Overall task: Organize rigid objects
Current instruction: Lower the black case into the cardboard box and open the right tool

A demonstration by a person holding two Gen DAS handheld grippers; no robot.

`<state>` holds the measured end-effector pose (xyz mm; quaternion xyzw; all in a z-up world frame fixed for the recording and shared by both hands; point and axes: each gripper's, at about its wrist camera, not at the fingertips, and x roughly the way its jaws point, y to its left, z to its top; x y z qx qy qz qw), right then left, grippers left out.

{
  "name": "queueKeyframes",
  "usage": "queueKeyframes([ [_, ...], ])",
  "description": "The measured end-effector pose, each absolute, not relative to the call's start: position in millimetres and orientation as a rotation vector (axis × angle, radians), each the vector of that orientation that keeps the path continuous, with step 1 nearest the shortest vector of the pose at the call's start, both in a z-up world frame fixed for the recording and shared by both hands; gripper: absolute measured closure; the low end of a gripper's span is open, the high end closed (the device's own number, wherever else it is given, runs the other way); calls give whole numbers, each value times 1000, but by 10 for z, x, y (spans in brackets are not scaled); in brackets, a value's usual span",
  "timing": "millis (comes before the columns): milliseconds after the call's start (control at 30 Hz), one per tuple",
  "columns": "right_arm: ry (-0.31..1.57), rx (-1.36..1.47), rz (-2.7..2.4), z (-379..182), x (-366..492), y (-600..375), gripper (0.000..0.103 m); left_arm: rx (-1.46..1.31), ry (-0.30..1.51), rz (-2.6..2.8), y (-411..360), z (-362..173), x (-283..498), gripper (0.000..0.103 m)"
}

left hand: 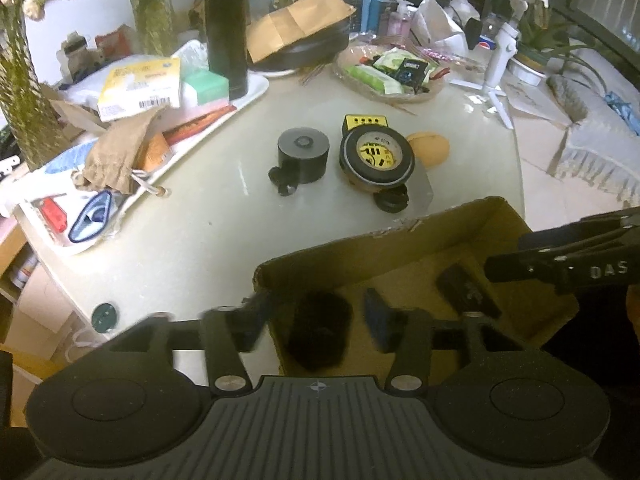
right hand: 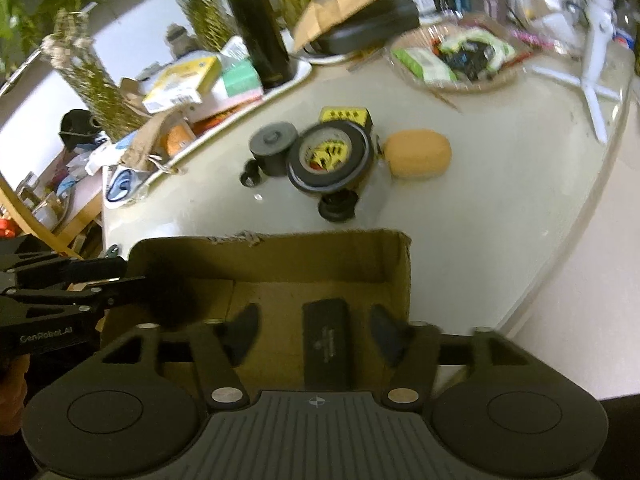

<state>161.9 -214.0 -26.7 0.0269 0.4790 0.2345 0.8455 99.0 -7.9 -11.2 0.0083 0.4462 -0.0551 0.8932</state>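
Cluttered with a tray, a basket and vases, the pale desk (left hand: 192, 240) carried an open brown cardboard box (right hand: 400, 280) at its near edge. We held our left tool (left hand: 316, 320) wide over the box's left end, a dark blurred cylinder (left hand: 320, 332) between its fingers; whether it was touching them we could not tell. Our right tool (right hand: 314, 330) hung wide above a flat black rectangular case (right hand: 326, 344) on the box floor. Beyond the box stood a grey cylinder (left hand: 303, 155), a black tape roll (left hand: 376, 157) and an orange sponge (right hand: 420, 153).

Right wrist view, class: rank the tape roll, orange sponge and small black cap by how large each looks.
1. Tape roll, largest.
2. Orange sponge.
3. Small black cap, smallest, although nearest the camera.
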Motion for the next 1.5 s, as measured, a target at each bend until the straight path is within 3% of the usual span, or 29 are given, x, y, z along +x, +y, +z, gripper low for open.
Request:
queueKeyframes([
  [33, 999, 52, 502, -238, 1603, -2145, 23, 19, 913, -114, -89, -90, 973, 38],
  [167, 940, 25, 522, -118, 1527, -2167, 7, 32, 879, -126, -128, 8, 882, 36],
  [300, 893, -17, 507, -51, 1487, -2202, 1, 41, 864, -114, -125, 68, 802, 36],
  [1500, 891, -79, 323, 13, 1862, -2361, 0, 36, 818, -58, 103, 16, 816, 36],
])
